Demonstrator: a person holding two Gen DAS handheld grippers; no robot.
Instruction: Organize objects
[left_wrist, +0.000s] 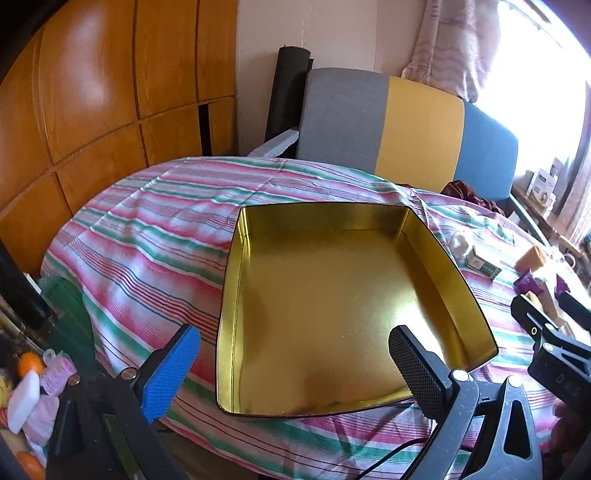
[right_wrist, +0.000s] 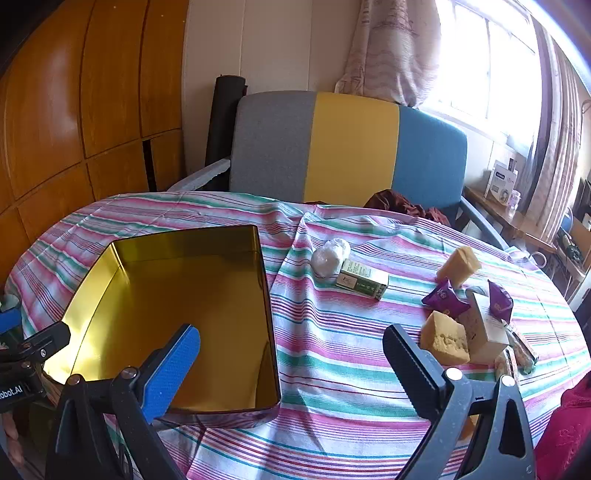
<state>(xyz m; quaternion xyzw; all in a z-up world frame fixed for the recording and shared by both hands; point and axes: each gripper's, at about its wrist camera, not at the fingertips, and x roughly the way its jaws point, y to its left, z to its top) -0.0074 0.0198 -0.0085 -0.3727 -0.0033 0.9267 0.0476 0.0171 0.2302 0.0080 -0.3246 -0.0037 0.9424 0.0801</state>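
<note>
An empty gold tin box (left_wrist: 332, 295) (right_wrist: 184, 314) sits on the striped tablecloth (right_wrist: 351, 350). My left gripper (left_wrist: 295, 369) hovers open over the tin's near side with nothing between its fingers. My right gripper (right_wrist: 291, 365) stands open above the cloth, just right of the tin. To its right lie a white wrapped ball (right_wrist: 330, 256), a green carton (right_wrist: 364, 283), two yellow sponge-like blocks (right_wrist: 445, 341) (right_wrist: 459, 265), two purple packets (right_wrist: 445, 302) and a pale box (right_wrist: 487, 328). The right gripper (left_wrist: 546, 325) shows at the left wrist view's right edge.
A grey, yellow and blue chair back (right_wrist: 347, 147) stands behind the table. Wooden panels (right_wrist: 74, 110) fill the left wall. A side shelf with boxes (right_wrist: 502, 184) is under the window. Clutter with oranges (left_wrist: 29, 363) lies low at the left, off the table.
</note>
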